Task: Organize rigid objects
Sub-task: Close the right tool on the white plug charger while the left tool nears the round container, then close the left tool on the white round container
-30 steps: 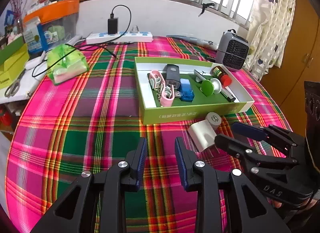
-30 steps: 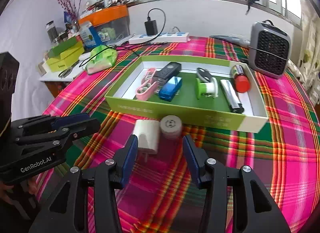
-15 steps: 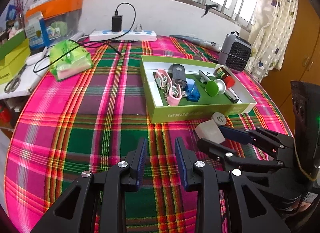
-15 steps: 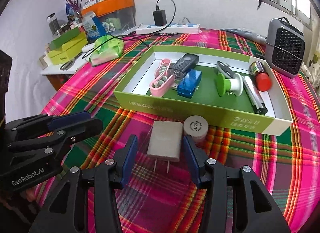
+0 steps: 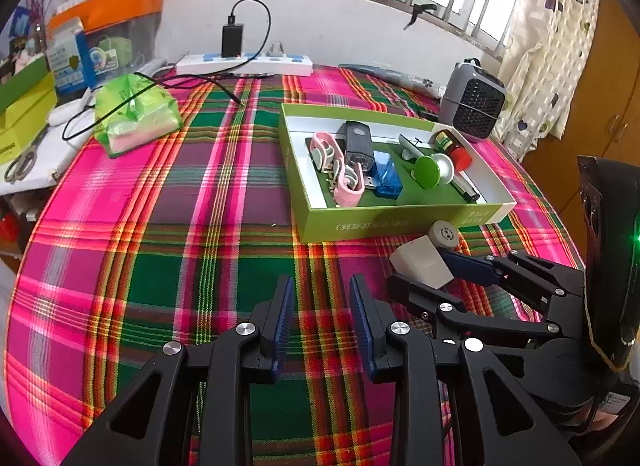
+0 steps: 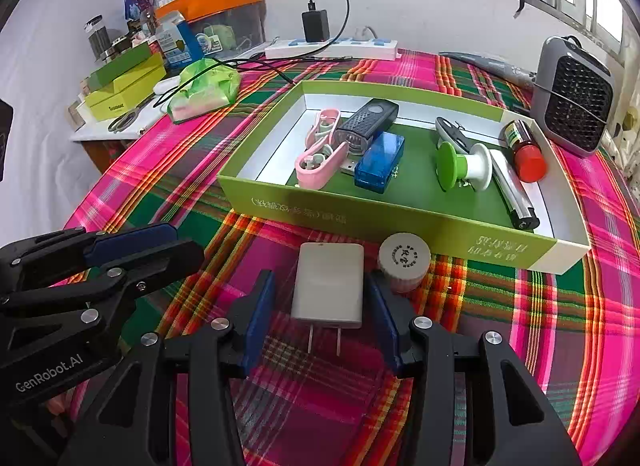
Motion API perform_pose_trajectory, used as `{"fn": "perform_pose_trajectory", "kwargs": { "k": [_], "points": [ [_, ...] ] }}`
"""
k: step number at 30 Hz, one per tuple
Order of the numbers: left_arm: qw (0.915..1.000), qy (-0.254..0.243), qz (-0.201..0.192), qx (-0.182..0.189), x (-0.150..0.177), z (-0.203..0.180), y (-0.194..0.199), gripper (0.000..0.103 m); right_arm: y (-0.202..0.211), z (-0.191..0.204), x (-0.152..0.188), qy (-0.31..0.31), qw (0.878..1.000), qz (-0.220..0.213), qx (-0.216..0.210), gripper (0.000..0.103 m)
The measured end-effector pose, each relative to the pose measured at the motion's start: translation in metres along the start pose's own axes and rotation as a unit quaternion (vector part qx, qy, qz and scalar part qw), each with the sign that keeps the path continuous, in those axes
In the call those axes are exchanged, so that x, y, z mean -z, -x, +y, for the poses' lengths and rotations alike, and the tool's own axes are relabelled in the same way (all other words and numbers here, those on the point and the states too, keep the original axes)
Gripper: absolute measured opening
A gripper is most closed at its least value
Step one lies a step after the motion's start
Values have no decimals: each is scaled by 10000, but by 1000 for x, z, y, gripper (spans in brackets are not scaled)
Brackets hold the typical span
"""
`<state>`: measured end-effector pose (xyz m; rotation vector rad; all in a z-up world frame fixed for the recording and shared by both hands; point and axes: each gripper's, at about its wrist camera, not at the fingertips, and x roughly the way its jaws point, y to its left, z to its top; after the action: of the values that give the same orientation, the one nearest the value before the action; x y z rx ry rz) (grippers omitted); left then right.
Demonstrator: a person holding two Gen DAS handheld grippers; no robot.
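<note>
1. The right claw [image 6: 320, 318] is shown released, its jaws standing either side of the white plug adapter [image 6: 329, 284], which lies flat on the plaid worktop [image 6: 520, 326] with its prongs toward the camera; a gap is visible on both sides, so nothing is grasped yet.
2. The left claw [image 5: 320, 322] is shown part open and empty, held over bare cloth to the left of the adapter.
3. The small round jar [image 6: 404, 262] is seen just right of the adapter, almost touching the right finger [image 6: 382, 318]. It is judged that closing or advancing could knock this jar over or trap it against the box wall.
4. The adapter's smooth sides are judged likely to let it slip or twist if it is pinched near the prong end only.
5. The green box [image 6: 280, 195] is seen just beyond the adapter. Its near wall is judged an obstacle if the adapter is lifted too low.
6. In the box are seen two pink clips [image 6: 320, 163], a black device [image 6: 368, 119], a blue case [image 6: 380, 165], a green-and-white spool [image 6: 464, 165], a silver pen-like bar [image 6: 514, 193] and a red-capped bottle [image 6: 524, 149]; free floor is seen near the middle.
</note>
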<state>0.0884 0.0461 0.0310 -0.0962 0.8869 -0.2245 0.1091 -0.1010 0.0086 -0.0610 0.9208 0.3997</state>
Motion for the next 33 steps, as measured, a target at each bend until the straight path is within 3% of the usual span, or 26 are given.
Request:
{"fn": "perform_pose_trajectory", "kwargs": {
  "k": [3, 15, 25, 33],
  "points": [
    [10000, 3, 5, 0, 0, 0, 0, 28, 0, 2, 0, 100, 9999, -19, 135, 35],
    [9999, -55, 84, 68, -2, -17, -5, 28, 22, -6, 10, 185, 9996, -201, 67, 35],
    [9990, -299, 278, 164, -2, -61, -27, 28, 64, -56, 30, -395, 9976, -499, 269, 35],
    [9989, -410, 190, 100, -11, -85, -38, 28, 72, -82, 38, -642, 9960, -541, 313, 35]
  ]
}}
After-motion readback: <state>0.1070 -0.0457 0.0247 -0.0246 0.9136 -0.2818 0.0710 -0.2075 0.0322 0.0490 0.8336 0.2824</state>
